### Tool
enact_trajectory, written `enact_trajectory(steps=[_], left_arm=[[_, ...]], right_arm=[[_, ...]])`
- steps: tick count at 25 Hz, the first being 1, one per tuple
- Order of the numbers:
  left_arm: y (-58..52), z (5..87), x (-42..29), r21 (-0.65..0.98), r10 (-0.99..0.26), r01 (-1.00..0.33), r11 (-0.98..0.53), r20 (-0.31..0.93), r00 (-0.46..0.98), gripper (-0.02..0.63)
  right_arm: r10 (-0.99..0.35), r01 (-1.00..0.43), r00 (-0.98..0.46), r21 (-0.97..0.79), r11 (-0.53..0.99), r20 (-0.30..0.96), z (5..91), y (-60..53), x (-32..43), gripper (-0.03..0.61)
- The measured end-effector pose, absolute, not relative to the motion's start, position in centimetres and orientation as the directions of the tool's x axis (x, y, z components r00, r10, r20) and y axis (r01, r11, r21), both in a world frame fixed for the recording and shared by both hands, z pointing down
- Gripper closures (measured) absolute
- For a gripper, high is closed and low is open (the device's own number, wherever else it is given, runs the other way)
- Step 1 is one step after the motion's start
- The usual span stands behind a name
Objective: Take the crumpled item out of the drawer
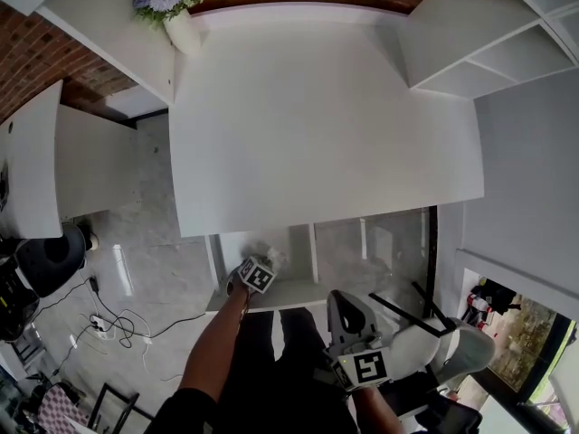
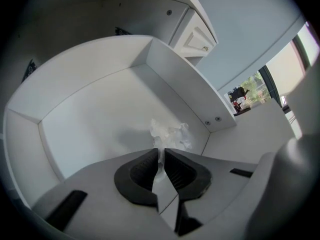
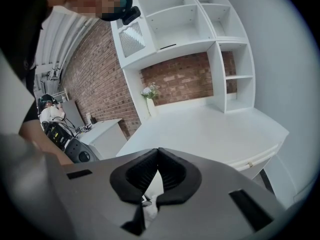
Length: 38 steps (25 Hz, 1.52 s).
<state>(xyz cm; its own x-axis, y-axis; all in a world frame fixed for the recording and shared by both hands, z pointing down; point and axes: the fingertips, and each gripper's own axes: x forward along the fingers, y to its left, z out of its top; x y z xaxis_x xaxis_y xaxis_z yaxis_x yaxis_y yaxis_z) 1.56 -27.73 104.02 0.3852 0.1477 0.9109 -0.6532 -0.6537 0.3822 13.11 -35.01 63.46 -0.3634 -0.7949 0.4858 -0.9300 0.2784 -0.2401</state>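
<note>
Bright, even daylight fills my head view, and the white desk (image 1: 317,125) is nearly washed out. The window (image 1: 520,328) at the near right blows out to glare. My left gripper view is dimmer: inside the drawer (image 2: 90,114) the crumpled paper (image 2: 172,133) throws a soft grey shadow to its left. Both gripper views bend straight lines hard and fall to black at the corners. Whatever sits closest to the lens is soft.

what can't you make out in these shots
- Crumpled item: paper or plastic, unclear; left gripper view, its near edge sits inside the shut left gripper.
- Drawer back: head view, the desk top covers it.
- Flowers: right gripper view, too small for detail.
</note>
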Motion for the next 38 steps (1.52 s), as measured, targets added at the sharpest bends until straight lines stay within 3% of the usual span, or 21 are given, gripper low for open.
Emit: enact_trajectory(steps=[6, 14, 20, 24, 31, 38], left_arm=[[-30.1, 98.9, 0.8, 0.315, -0.012, -0.712, -0.627, 0.911, 0.413, 0.572], [-28.0, 85.7, -0.6, 0.255, -0.289, -0.794, -0.552, 0.835, 0.468, 0.578], [-25.6, 72.8, -3.4, 0.132, -0.659, -0.917, -0.376, 0.658, 0.365, 0.578], [-23.9, 64.2, -5.4, 0.074, -0.816, -0.96, -0.269, 0.513, 0.268, 0.578], [-21.1, 53.4, -8.2, 0.094, -0.916, -0.973, -0.21, 0.328, 0.229, 0.578], [-18.4, 49.0, -9.0, 0.101, -0.926, -0.965, -0.242, 0.273, 0.261, 0.577]], right_arm=[[-0.796, -0.922, -0.383, -0.245, 0.3, 0.469, 61.8, -33.4, 13.4, 0.565], [-0.784, -0.897, -0.441, -0.207, 0.39, 0.436, 58.2, -29.4, 13.2, 0.565], [-0.794, -0.851, -0.522, -0.131, 0.509, 0.311, 53.6, -27.2, 13.2, 0.565], [-0.781, -0.825, -0.563, -0.144, 0.546, 0.268, 52.4, -25.9, 12.9, 0.565], [-0.776, -0.806, -0.592, -0.164, 0.569, 0.218, 49.5, -24.1, 9.4, 0.565], [-0.794, -0.822, -0.57, -0.133, 0.554, 0.211, 47.5, -21.5, 7.6, 0.565]])
